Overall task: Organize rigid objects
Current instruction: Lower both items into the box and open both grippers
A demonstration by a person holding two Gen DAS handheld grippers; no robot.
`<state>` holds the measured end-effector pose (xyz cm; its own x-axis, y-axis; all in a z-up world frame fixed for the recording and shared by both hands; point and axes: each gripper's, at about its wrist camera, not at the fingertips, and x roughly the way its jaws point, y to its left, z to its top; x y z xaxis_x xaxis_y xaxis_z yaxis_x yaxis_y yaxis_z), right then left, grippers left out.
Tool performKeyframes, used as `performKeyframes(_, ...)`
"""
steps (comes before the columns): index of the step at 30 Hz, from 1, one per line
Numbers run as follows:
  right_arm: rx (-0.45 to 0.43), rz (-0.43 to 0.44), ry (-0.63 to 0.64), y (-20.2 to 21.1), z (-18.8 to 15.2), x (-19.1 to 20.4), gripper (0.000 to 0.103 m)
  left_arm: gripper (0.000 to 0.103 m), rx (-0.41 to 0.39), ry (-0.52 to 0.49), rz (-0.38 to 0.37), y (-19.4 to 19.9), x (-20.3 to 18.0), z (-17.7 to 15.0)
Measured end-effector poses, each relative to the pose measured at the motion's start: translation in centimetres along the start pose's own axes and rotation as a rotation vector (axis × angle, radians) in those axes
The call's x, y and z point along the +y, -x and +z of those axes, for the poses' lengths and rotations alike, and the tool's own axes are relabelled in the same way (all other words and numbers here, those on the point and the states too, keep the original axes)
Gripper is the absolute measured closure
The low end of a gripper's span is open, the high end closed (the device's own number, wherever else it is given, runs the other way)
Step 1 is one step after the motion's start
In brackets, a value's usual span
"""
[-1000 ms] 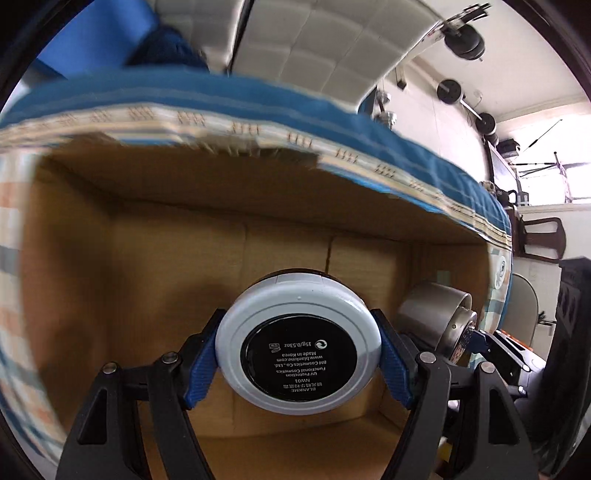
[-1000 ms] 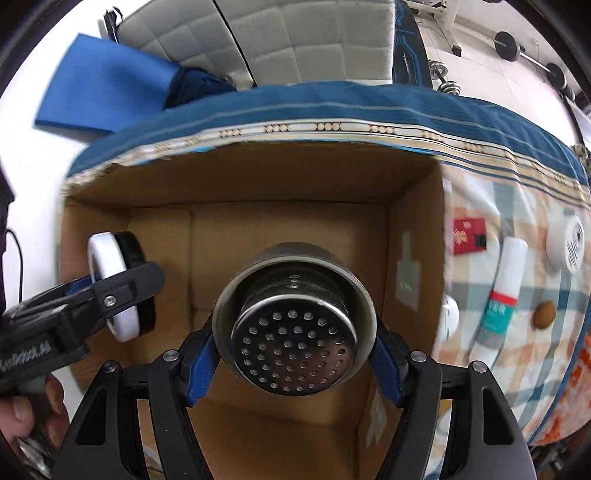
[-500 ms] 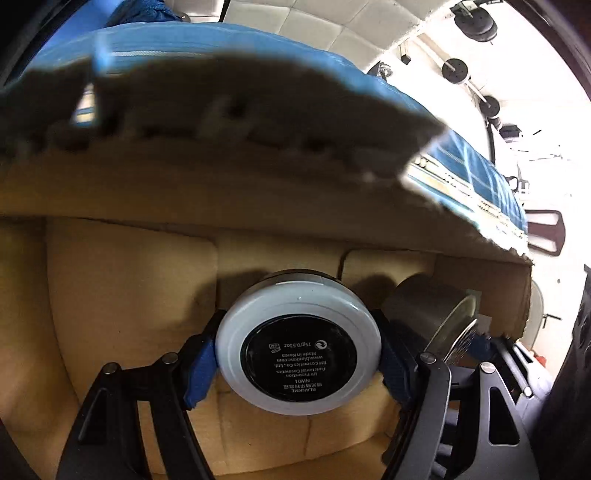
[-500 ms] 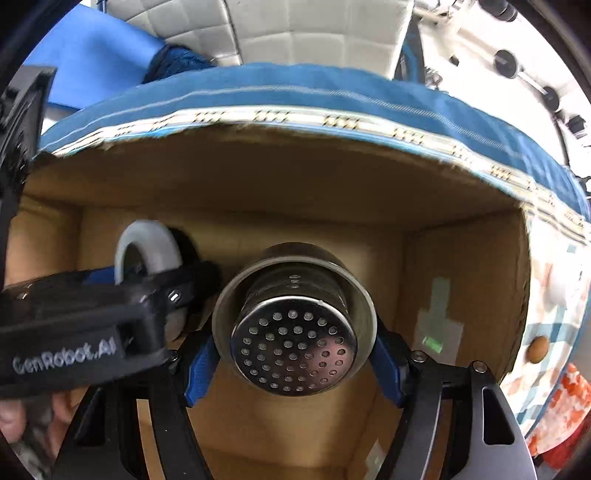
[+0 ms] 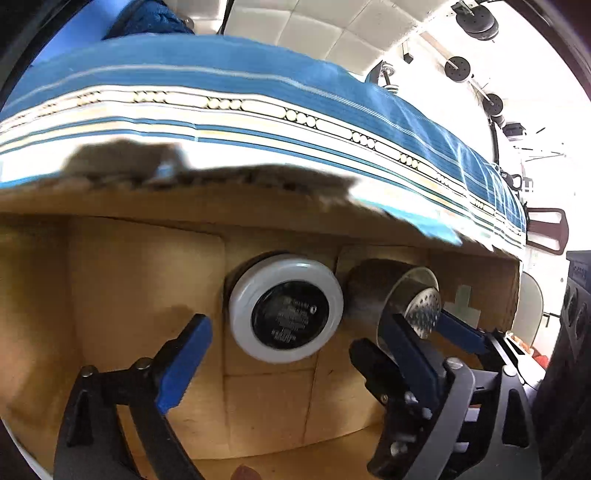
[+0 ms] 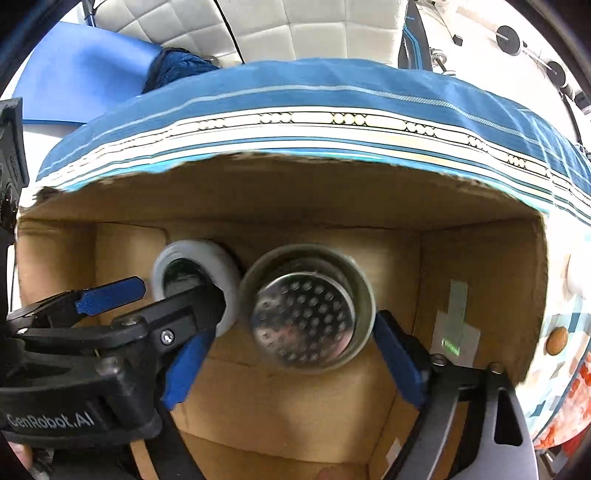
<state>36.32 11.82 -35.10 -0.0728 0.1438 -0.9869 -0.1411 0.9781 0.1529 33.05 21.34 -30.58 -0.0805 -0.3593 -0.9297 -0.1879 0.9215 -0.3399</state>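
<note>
Box [image 6: 480, 266]: one compact [image 5: 285, 312], one metal strainer [image 6: 304, 310].

Both hand-held grippers [image 5: 295, 354] [image 6: 291, 365] opened, compact [image 5: 285, 307], strainer [image 6: 306, 310] released

Tablecloth [image 6: 332, 92]: blue with white stripes and a dotted border, draped behind the box.
Quilted panel [image 6: 295, 29]: white, padded, beyond the cloth.
Blue mat [image 6: 81, 88]: flat, at upper left.
Dark blue knitted item [image 6: 177, 66]: bunched beside the mat.
Weight plates [image 5: 476, 22]: black discs on the white wall at upper right.
Chair [image 5: 546, 230]: dark, at far right.
</note>
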Motion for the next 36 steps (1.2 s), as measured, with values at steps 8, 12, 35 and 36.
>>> performKeyframes(8,-0.03,-0.005,-0.023,2.7,-3.2,1.3,0.0,0.0,-0.11,-0.09,0.123,3.6,-0.7,-4.2)
performKeyframes(12,-0.059,-0.014,-0.034,4.6,-5.5,0.9,0.0,0.0,-0.185,-0.121,0.175,5.3,-1.4,-6.2)
performKeyframes(35,-0.253,0.009,0.037,13.9,-18.8,-0.4,0.0,0.0,-0.492,-0.153,0.318,13.9,-3.1,-18.2)
performKeyframes(36,-0.254,0.02,0.04,14.3,-19.3,-0.5,0.0,0.0,-0.498,-0.153,0.314,14.1,-3.4,-18.6)
